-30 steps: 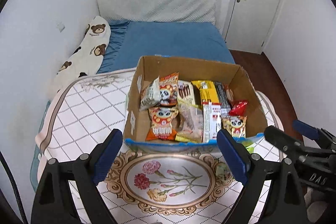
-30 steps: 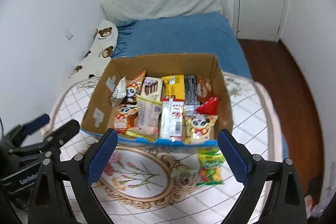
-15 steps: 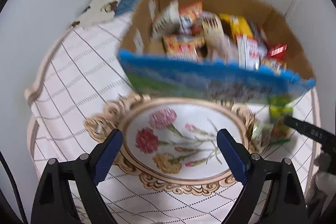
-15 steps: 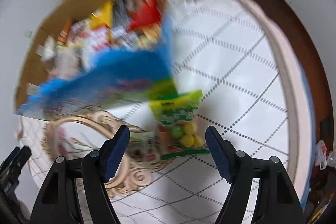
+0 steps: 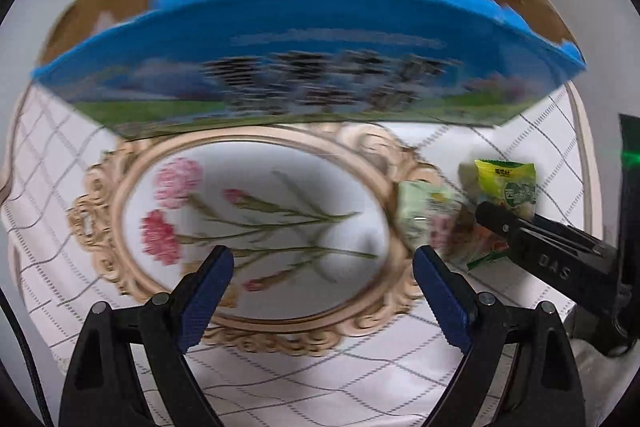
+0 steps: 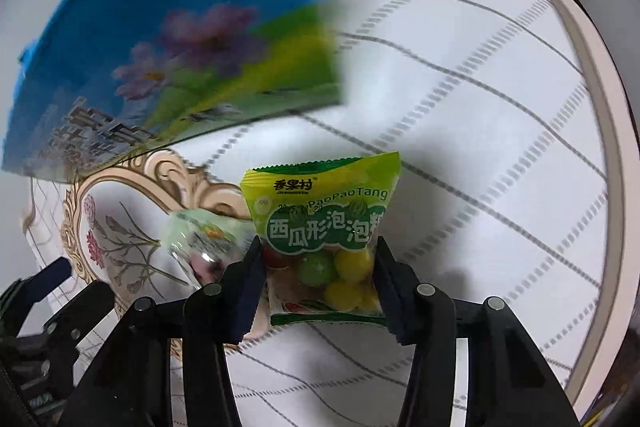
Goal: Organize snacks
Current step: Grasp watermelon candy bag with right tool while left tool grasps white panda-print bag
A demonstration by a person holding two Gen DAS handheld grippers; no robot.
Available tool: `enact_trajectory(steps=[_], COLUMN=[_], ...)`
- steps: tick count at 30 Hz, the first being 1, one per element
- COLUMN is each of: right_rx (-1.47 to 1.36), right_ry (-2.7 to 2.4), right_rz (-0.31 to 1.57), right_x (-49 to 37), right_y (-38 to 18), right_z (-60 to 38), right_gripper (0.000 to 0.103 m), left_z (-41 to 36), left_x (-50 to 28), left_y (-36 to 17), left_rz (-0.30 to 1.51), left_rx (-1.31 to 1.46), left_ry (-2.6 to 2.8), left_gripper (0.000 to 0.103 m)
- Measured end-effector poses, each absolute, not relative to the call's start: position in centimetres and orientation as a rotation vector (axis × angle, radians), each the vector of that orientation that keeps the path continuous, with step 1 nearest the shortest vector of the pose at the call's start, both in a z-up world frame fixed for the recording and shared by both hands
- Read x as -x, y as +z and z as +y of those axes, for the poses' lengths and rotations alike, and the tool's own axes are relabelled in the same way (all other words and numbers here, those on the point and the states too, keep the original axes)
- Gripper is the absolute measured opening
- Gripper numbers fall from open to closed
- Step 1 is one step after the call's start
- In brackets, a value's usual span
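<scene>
Snacks mostly fill the box (image 5: pixel 304 75) beyond both grippers, while the right gripper (image 6: pixel 318 279), jaws closing, straddles the green candy bag (image 6: pixel 324 223) for boxing, and the left gripper (image 5: pixel 320 279) hangs spread, empty.

- Green gum-ball bag (image 6: pixel 320 227): bright green pouch with white lettering and a clear window showing green and yellow balls, lying flat just beside the snack box's (image 5: pixel 304 67) near right corner.
- Pale green packet (image 6: pixel 208 243): crinkled, partly see-through, touching the bag's left edge.
- Snack box: open cardboard, blue printed front, packed with upright wrappers.
</scene>
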State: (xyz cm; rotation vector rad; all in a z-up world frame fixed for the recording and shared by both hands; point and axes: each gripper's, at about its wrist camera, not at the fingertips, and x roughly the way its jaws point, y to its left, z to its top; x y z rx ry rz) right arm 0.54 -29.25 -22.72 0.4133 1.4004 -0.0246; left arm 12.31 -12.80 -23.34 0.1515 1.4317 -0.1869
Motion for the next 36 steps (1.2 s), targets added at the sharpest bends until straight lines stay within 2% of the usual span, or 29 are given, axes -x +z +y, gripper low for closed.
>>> enact_trajectory(steps=[10, 12, 13, 14, 21, 30, 36], right_rx=[-0.460, -0.474, -0.475, -0.475, -0.456, -0.401, -0.333], right_ry=[-0.110, -0.113, -0.114, -0.114, -0.094, 0.071, 0.129], right_rz=[1.375, 1.374, 1.375, 1.375, 1.395, 1.499, 1.556], right_x=[3.2, 3.4, 3.5, 3.6, 4.7, 6.1, 6.7], right_y=[-22.3, -22.6, -22.6, -22.7, -23.6, -25.6, -26.8], right_z=[-34.5, -35.4, -35.4, -35.4, -33.6, -24.7, -19.6], right_gripper=[0.053, 0.053, 0.053, 0.053, 0.053, 0.053, 0.055], left_z=[-21.0, -22.0, -22.3, -22.7, -20.9, -8.1, -5.0], left_x=[-12.6, -12.5, -12.5, -12.6, -9.8, -6.9, -6.5], left_y=[-28.1, -29.0, -29.4, -29.9, -29.5, -30.4, -32.3], left_rz=[1.468, 1.465, 1.468, 1.468, 1.431, 1.596, 1.629], left_rx=[-0.399, -0.436, -0.453, -0.482, -0.477, -0.183, -0.073], left_ry=[-0.322, -0.333, -0.332, -0.323, -0.307, -0.153, -0.115], left_gripper=[0.092, 0.081, 0.065, 0.056, 0.056, 0.056, 0.059])
